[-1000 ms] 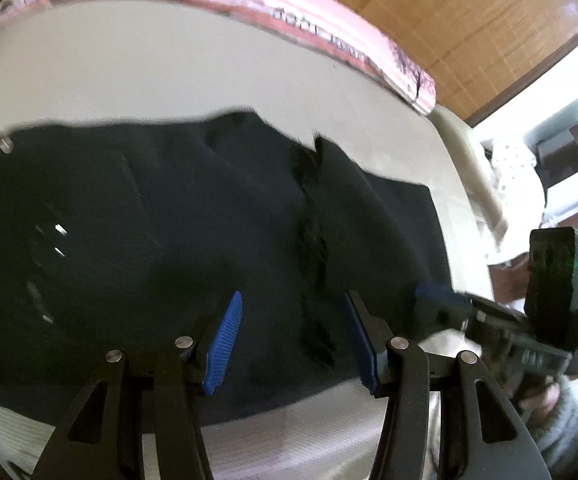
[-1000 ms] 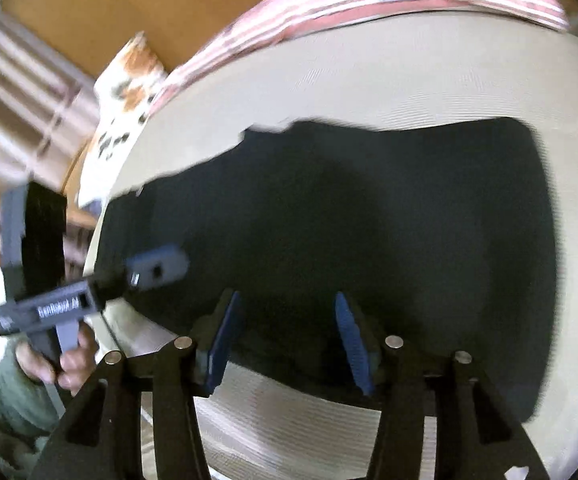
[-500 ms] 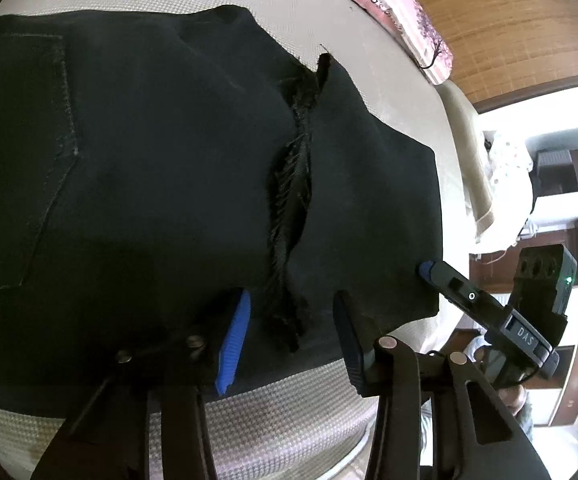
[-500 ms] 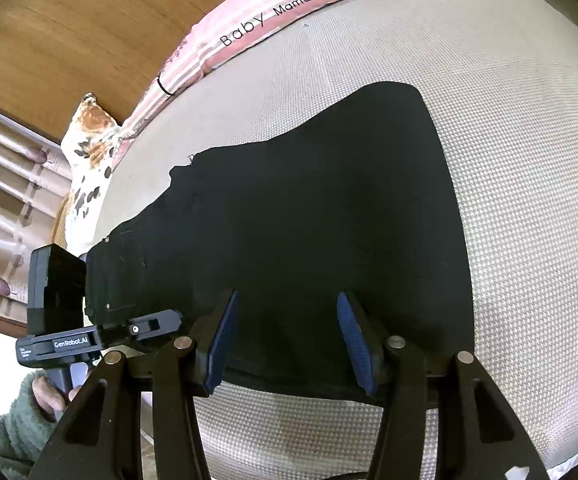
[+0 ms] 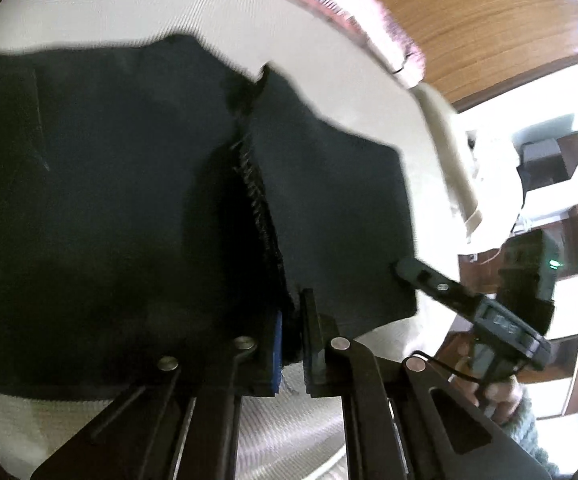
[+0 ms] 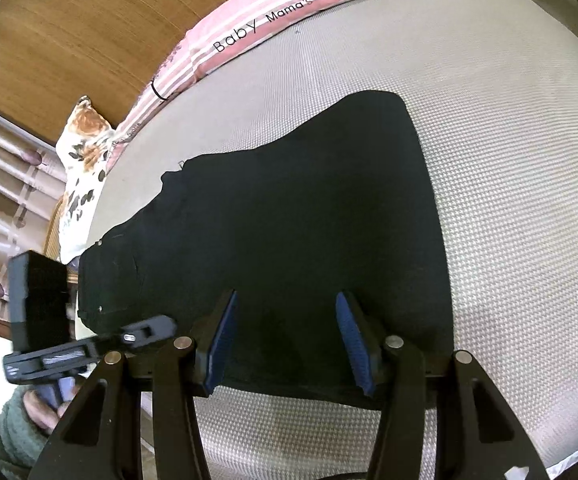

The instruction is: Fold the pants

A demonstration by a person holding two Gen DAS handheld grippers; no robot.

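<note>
Pants (image 6: 289, 220), black, lie spread flat on a pale woven mattress (image 6: 509, 200), with a back pocket and rivets visible towards the waist end in the right wrist view. One leg hem with a frayed fringe (image 5: 255, 184) already lies over the upper part of the garment, so a lengthwise fold appears to be done and the legs have been brought back once; the cross folds that would make a compact bundle look to be still outstanding. Left hand-held gripper (image 5: 291, 340) has just been closing and now stands together, clamped on the near end of the frayed hem at the garment's near edge. Right hand-held gripper (image 6: 285, 344) stands apart, its blue pads (image 6: 353, 344) straddling the near edge of the cloth without pressing on it; no grip is established there. Judged from this, the step in hand is taking hold of the near edge with both tools before carrying it over. A pink striped cushion (image 6: 249, 28) printed with lettering runs along the far side of the mattress, a floral pillow (image 6: 81, 152) lies beyond the waist end, and a wooden panel (image 6: 89, 20) stands behind.
</note>
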